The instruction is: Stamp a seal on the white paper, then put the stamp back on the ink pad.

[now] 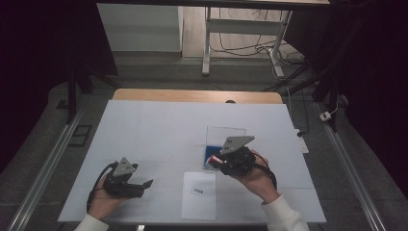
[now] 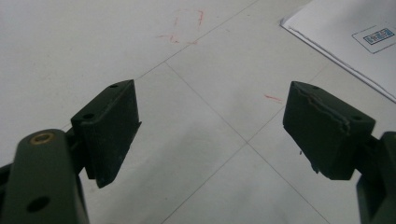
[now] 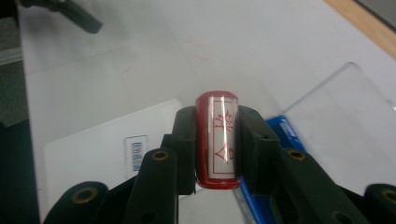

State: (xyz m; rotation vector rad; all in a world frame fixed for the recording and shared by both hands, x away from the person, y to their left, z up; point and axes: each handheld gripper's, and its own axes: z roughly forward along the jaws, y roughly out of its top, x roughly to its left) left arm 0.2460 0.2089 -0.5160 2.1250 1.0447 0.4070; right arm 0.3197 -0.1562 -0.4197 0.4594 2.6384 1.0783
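Here, the right gripper [image 3: 217,140] pinches a red stamp [image 3: 217,140] by its sides above the desk's [image 1: 144,125] near-right area; small, rigid and glossy, it could slip unless clamped squarely mid-body. Beside it sits a blue ink pad case [image 1: 210,151], clear lid [image 1: 225,134] up, near a white sheet [image 1: 199,195]. The left gripper [image 2: 212,135] rests spread, empty, near the front-left corner.

A sheet of paper [image 1: 199,195] is lying on the surface [image 1: 154,130] near its front edge, between the left tongs [image 1: 146,184] and the right tongs [image 1: 211,160]. Behind the paper and slightly right, an open case [image 1: 219,139] is sitting. The right tongs are gripping a stamp [image 3: 217,140] just above the case's front edge.
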